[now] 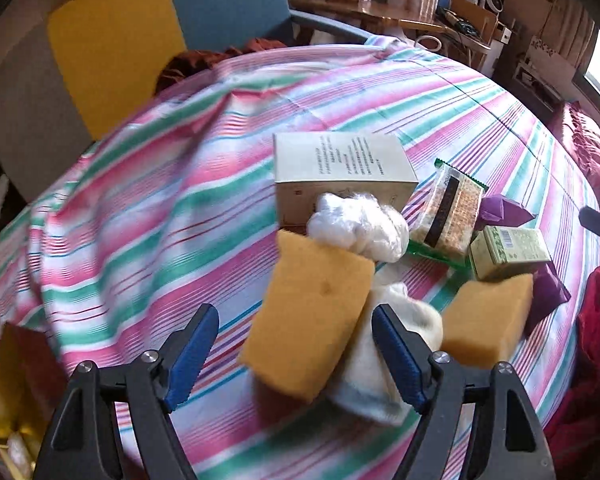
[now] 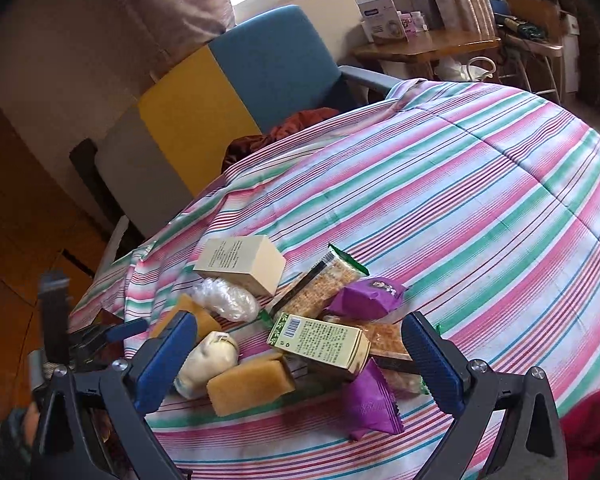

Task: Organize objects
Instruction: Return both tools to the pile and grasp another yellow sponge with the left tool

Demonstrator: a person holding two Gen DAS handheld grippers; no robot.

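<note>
On the striped bedspread (image 1: 380,92), the left gripper (image 1: 296,356) gapes wide, a yellow sponge (image 1: 312,316) just ahead between its fingers, untouched. From the right wrist, the right gripper (image 2: 300,360) gapes too, empty; the green carton (image 2: 320,344) lies crosswise ahead.

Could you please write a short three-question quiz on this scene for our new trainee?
1. True or false: the left gripper is shut on a sponge.
2. How many sponges lie on the striped cloth? A) one B) two C) four
3. Fill in: against the cream box lies a crumpled clear ___.

Key: 1 false, its jaws stand open; 2 B, the second sponge included; 3 bag.
</note>
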